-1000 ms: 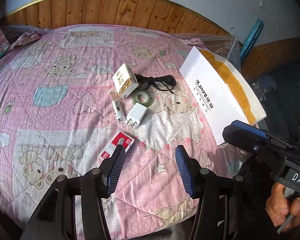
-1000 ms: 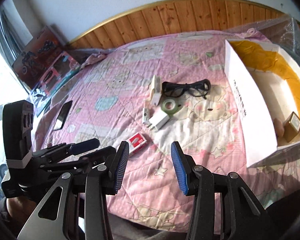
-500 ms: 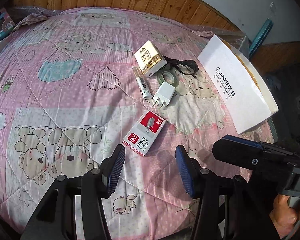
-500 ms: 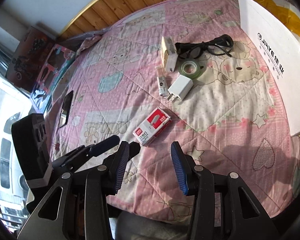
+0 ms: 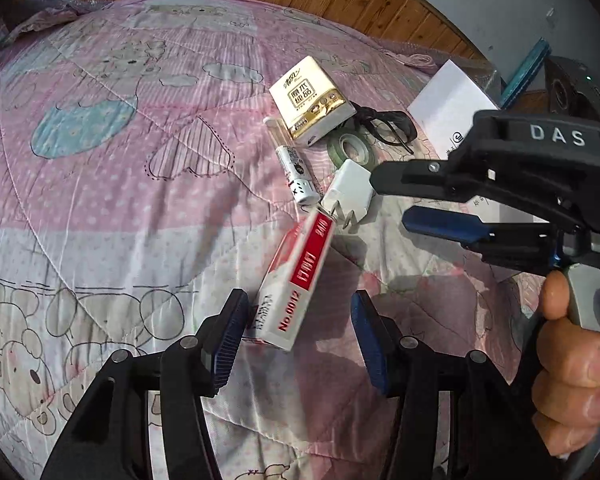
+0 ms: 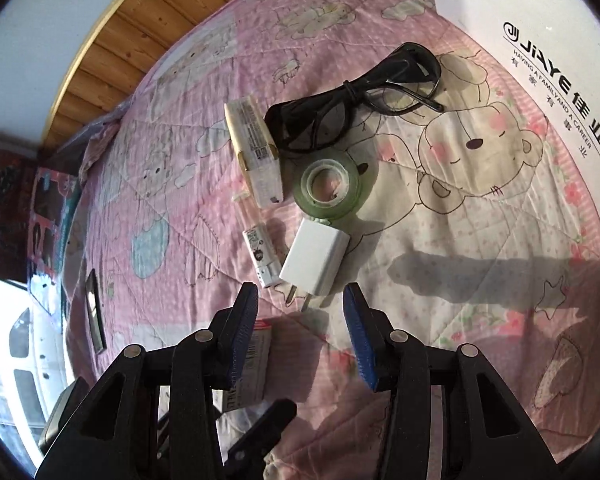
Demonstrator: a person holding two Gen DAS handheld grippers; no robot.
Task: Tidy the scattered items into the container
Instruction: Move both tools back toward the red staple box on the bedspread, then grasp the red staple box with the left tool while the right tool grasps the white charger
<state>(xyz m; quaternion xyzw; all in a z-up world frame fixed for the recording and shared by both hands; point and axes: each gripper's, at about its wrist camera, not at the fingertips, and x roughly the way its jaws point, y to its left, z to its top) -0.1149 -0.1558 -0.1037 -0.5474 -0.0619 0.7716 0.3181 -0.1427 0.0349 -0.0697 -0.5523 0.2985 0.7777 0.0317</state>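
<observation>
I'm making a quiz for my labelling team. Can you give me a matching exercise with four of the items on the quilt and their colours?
Items:
1. glasses
2. tape roll
3. charger
4. staple box

Colours:
A. plain white
B. red and white
C. black
D. pale green

Pairs: 1-C, 2-D, 3-A, 4-B

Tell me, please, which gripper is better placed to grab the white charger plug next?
Right. The right gripper is open, with the white charger plug just ahead of its fingers. The left gripper already straddles the red staple box.
</observation>
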